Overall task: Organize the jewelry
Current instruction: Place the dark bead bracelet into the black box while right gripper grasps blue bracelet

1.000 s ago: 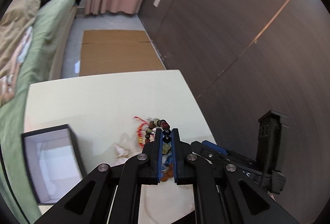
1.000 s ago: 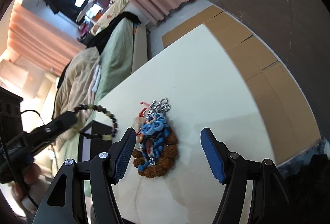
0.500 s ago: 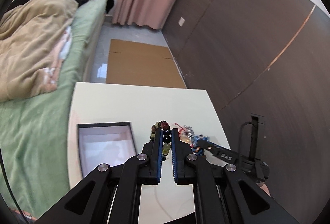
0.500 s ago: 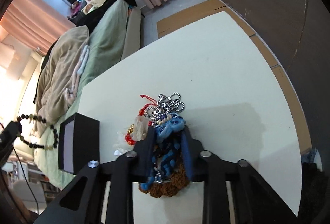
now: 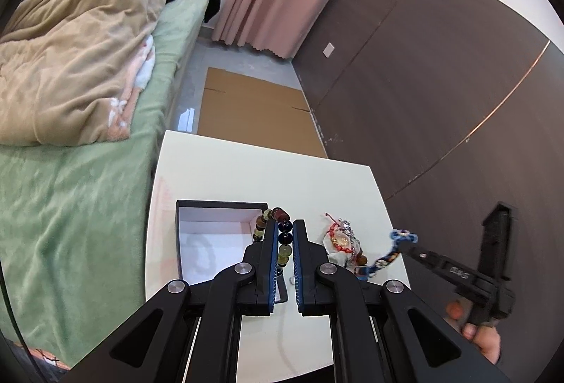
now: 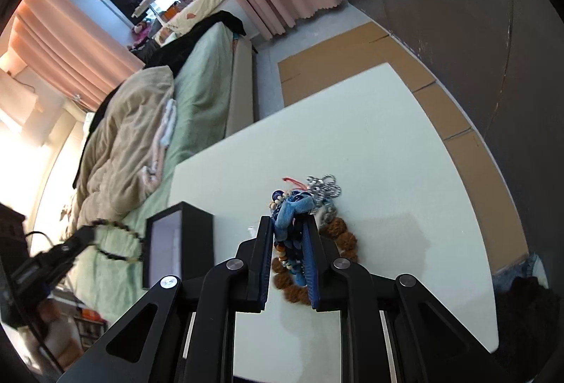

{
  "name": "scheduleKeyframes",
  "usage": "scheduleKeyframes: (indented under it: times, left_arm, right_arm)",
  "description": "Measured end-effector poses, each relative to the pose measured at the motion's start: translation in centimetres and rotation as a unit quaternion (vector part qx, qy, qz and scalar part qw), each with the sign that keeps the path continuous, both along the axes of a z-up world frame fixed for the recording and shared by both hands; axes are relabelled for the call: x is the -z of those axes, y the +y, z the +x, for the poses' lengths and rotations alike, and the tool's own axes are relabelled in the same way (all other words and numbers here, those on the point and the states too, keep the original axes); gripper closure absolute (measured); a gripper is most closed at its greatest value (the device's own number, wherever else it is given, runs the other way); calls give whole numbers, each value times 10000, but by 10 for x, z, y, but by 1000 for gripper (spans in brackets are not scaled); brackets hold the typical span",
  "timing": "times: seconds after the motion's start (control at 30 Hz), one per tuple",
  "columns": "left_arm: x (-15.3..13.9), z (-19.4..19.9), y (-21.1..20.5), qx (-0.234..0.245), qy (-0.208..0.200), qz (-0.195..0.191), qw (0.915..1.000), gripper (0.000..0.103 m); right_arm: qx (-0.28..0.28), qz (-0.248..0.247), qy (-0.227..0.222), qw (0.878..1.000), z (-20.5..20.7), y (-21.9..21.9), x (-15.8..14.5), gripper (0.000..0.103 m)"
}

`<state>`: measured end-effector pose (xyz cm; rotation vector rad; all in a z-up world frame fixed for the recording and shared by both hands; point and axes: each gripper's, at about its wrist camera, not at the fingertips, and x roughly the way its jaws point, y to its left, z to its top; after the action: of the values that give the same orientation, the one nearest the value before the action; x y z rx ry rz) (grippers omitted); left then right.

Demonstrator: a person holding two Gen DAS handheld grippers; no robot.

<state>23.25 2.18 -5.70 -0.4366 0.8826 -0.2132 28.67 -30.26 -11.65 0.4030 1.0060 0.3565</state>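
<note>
Left wrist view: the left gripper (image 5: 283, 242) is seen clamped on the beaded bracelet (image 5: 278, 235), with the open black box (image 5: 211, 242) just left and below. The right gripper (image 6: 289, 242), just closed, pinches the blue bracelet (image 6: 290, 210) over the pile.

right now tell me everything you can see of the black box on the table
The black box is a shallow open rectangular tray, lidless, with thin black walls and a white lining; it looks like card. It seems empty. It sits flat on the white table near the edge facing the bed, left of the jewelry pile. The left tongs, shut on a beaded bracelet, overlap its right corner in view; contact is unclear.
</note>
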Motion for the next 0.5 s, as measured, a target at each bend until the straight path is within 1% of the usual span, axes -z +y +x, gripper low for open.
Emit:
scheduleKeyframes:
  times: [0.23,0.33,0.43,0.47,0.5]
  left_arm:
    - [13,10,4,-26,57,-204,9998,95]
    - [17,14,5,-57,67,-290,9995,95]
    - [20,19,5,6,206,-344,9992,94]
    - [22,20,6,27,282,-369,9989,93]
    - [24,20,7,29,320,-370,9988,85]
  right_arm:
    - [-181,-37,-251,9995,-13,15,-39,85]
    - [-256,-86,-359,9990,-17,23,-51,85]
    - [-345,-89,-421,9985,-19,33,-59,85]
    - [-381,-74,-445,9983,-20,38,-63,85]
    - [-405,-71,-463,9981,-20,41,-65,85]
